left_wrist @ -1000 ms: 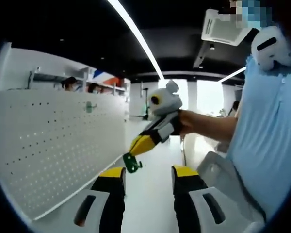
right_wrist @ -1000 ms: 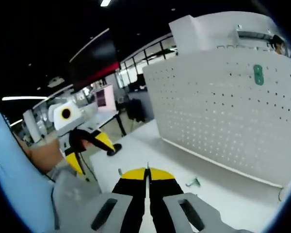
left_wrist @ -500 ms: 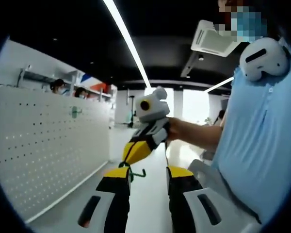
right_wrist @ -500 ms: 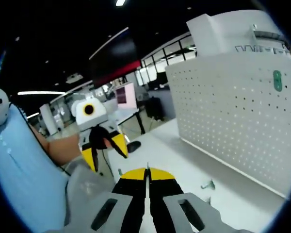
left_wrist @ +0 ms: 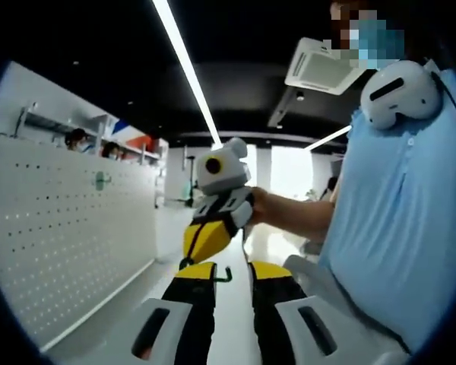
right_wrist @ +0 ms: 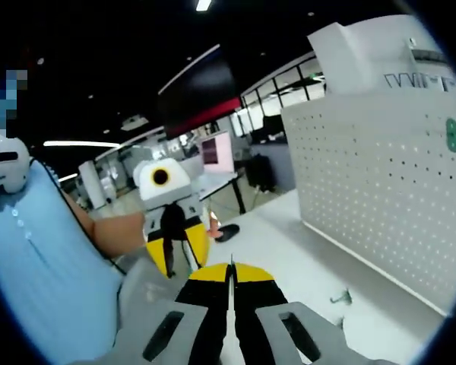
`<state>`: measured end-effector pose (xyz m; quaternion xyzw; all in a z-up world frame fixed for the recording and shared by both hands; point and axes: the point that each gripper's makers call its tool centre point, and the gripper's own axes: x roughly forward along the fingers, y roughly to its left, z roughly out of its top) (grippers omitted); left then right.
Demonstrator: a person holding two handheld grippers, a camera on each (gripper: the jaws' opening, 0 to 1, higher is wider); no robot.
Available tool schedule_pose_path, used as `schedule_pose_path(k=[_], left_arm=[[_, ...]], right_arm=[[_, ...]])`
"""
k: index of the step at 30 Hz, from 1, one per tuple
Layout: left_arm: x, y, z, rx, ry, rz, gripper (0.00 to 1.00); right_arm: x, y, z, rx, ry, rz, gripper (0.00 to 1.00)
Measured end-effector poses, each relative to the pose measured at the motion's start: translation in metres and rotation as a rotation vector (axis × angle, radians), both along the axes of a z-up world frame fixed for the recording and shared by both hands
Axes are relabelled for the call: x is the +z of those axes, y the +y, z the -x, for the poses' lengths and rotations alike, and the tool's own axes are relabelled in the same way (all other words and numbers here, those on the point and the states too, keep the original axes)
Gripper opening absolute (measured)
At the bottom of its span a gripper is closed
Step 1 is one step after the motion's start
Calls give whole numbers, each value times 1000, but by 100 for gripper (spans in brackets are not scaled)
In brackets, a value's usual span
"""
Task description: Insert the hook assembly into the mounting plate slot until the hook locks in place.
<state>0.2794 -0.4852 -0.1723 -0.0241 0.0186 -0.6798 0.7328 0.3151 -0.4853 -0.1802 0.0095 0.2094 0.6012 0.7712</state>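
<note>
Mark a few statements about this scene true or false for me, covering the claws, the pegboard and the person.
1. The left claw is open. True.
2. The right claw is spread wide. False: its jaws are shut, and in the left gripper view a green hook sits at its tip.
3. A green piece is mounted on the white pegboard. True.
4. The person wears a red shirt. False: the shirt is light blue.
5. The pegboard lies flat on the table. False: it stands upright.
</note>
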Motion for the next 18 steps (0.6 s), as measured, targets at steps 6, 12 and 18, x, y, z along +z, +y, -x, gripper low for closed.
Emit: schedule_pose_path(k=[6, 12, 18], left_arm=[[-1, 0, 1, -11, 0, 1, 11], [-1, 0, 3, -25, -1, 2, 7], [-2, -2, 5, -35, -2, 1, 5]], right_arm=[[4, 2, 4, 28, -15, -6, 0], [5, 3, 7, 45, -29, -13, 0], [5, 3, 7, 48, -40, -11, 0]])
